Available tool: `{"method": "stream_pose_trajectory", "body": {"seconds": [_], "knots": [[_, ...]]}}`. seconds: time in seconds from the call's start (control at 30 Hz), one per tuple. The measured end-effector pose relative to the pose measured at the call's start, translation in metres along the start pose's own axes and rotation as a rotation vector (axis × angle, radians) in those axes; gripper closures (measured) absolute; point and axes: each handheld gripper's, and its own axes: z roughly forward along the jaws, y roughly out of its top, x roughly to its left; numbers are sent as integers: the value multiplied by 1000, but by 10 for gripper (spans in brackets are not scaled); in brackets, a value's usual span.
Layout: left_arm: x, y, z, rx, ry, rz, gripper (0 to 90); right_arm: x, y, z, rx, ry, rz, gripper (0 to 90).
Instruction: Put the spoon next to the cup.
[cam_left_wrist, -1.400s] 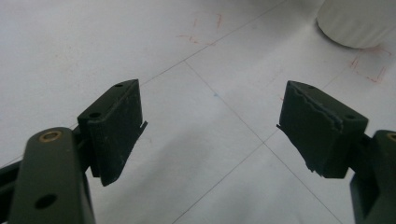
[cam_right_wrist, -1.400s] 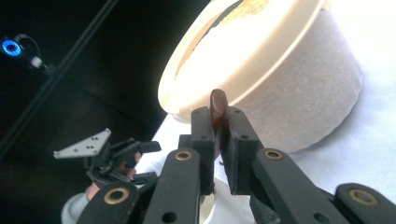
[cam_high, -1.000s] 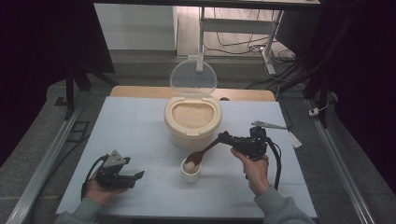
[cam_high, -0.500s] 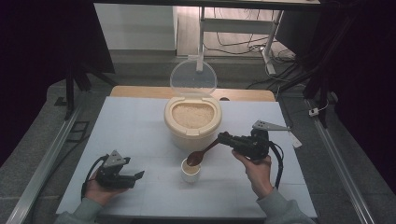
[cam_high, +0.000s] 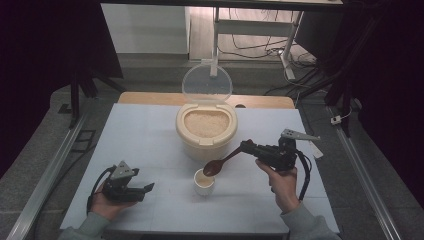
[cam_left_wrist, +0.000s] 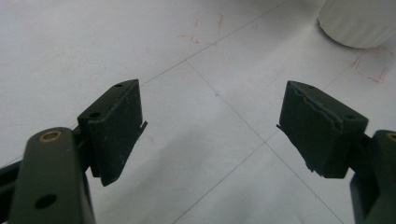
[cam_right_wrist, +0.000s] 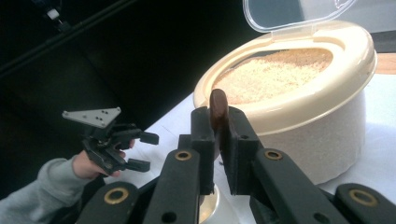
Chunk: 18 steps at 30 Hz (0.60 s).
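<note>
risk entry: right gripper (cam_high: 246, 147), clamping the brown spoon (cam_high: 220, 163) by its handle, is tipping it over the small cup (cam_high: 204, 182) at lower centre, so grains may be spilling past the rim; left gripper (cam_high: 145, 190) is idling agape, lower left.

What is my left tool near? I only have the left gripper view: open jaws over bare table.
Observer: In the high view the left tool rests in the hand at the table's near left corner, apart from everything.
Operator: And the right one?
Observer: The right tool is shut on a brown spoon, its bowl over the small white cup.
Operator: Where does the rice come from?
Observer: From a cream container just behind the cup, full of rice, its clear lid standing open.
</note>
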Motion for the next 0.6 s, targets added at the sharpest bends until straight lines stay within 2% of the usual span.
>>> {"method": "stream_pose_trajectory", "body": {"seconds": [0.17, 0.4, 0.6], "knots": [[1, 0, 1, 3, -2, 0, 212, 0, 5, -16, -2, -9, -3, 831], [1, 0, 2, 3, -2, 1, 213, 0, 4, -39, 32, -29, 1, 830], [-1, 2, 3, 6, -2, 7, 212, -1, -6, -43, 85, -41, 26, 831]]}}
